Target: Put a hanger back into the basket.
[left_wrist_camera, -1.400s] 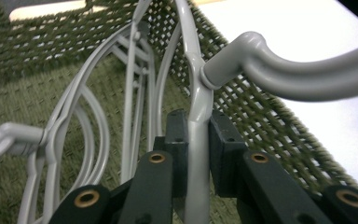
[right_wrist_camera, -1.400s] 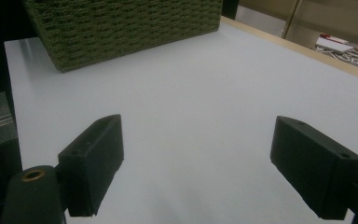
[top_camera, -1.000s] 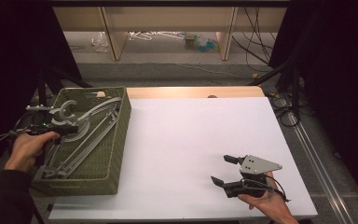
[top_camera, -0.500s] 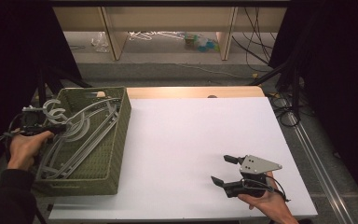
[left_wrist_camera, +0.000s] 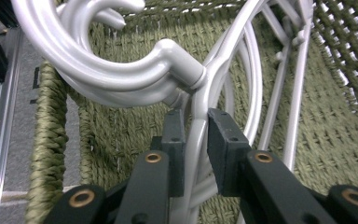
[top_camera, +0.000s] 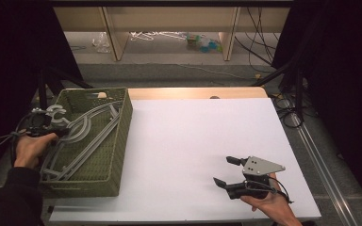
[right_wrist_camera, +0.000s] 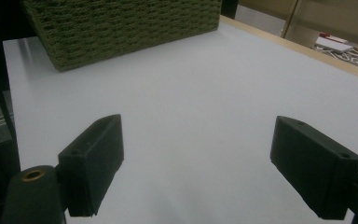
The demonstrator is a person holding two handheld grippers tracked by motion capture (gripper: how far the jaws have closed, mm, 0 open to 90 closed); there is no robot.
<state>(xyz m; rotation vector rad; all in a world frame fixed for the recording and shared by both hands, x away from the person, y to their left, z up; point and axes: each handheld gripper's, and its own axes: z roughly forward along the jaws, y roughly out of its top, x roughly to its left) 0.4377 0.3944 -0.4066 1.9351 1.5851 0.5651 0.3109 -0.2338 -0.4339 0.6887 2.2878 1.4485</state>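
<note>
Far left: my left gripper [top_camera: 45, 123] sits at the left rim of the green woven basket [top_camera: 119, 141]. In the left gripper view its jaws have just been closing and now pinch the neck of a silver plastic hanger [left_wrist_camera: 193, 140], right under the hook [left_wrist_camera: 98, 70]; both pads look pressed against the stem. I read it as a firm hold on the hanger, though pad contact on the far side is hard to confirm.

The hanger lies inside the basket, hook end at the gripper, body running away from it toward the near right corner. So the long axis goes diagonally along the basket floor. Several hangers overlap there [top_camera: 82, 141]; I cannot separate which bars belong to the one I hold. A lift likely has to come up and back toward the hook end, or the shoulders may snag on the neighbours or the basket wall.

Middle: bare white table top [top_camera: 193, 141].

Right: my right gripper [top_camera: 230, 172] rests low on the table near the front edge, jaws spread wide with nothing between them, well apart from the basket. The left hand is clearly the nearer one.

The basket's lower left corner is lost behind my sleeve.
</note>
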